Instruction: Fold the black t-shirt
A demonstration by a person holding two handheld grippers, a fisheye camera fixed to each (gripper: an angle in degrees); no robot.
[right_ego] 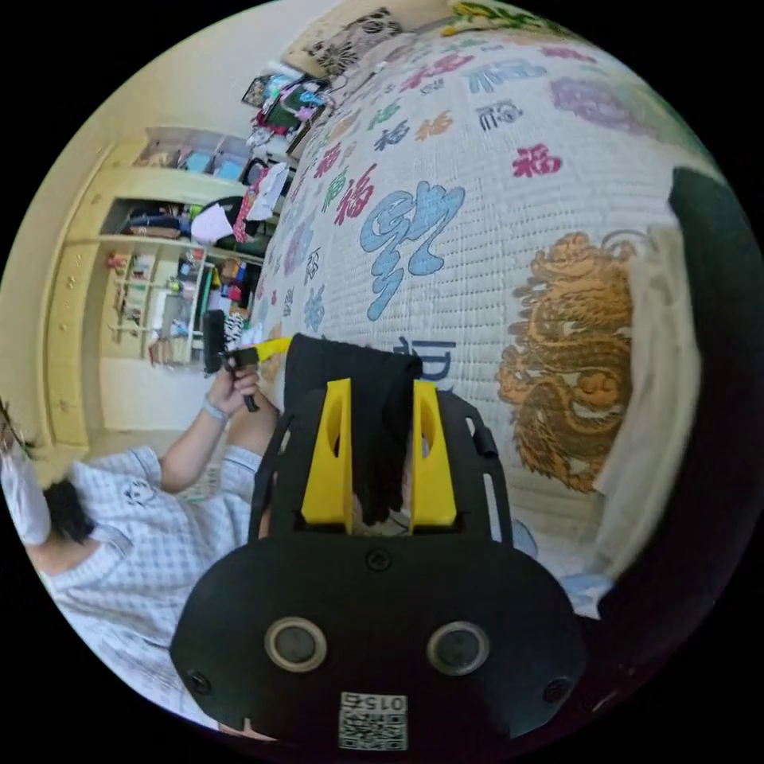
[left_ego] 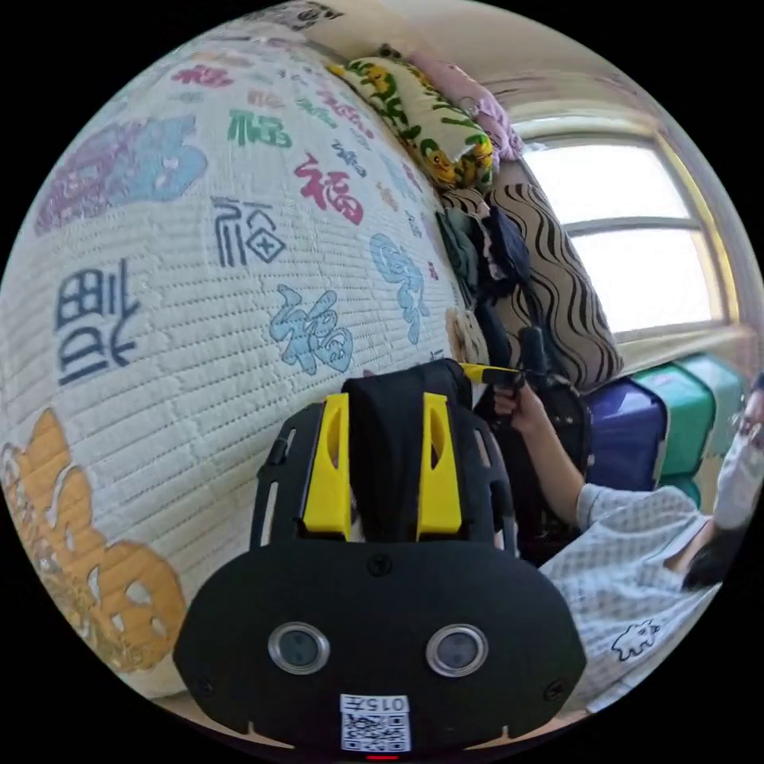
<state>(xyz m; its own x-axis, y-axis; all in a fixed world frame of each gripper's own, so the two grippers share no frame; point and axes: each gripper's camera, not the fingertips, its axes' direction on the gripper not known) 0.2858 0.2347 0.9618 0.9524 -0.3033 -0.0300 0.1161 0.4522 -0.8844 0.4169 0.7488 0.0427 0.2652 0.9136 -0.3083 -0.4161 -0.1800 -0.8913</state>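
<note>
the big white quilt [left_ego: 199, 318] with colored signs spreads wide past both grippers, and lots of it is bare, so there is plenty of room to move on it. in the left gripper view its far edge meets a heap of pillows [left_ego: 446, 135] and a striped cushion [left_ego: 557, 278] under a bright window [left_ego: 629, 239]. in the right gripper view the quilt [right_ego: 477, 199] runs to shelves [right_ego: 151, 263] full of things on one side, and on the other side its edge drops off by a dark blurry shape [right_ego: 716, 334]. the left gripper [left_ego: 387, 430] has its two yellow fingers [left_ego: 330, 469] closed tight on a bunch of the black t-shirt [left_ego: 394, 461]. the right gripper [right_ego: 380, 438] pinches the black t-shirt [right_ego: 374, 430] the same way, with cloth squeezed between both yellow fingers [right_ego: 430, 461]. the shirt is held up off the quilt and stretched in a line from one gripper to the other. each view shows the other gripper far along the shirt, in the person's hand [left_ego: 521, 406]. i cannot tell which end of the shirt is the neck.
</note>
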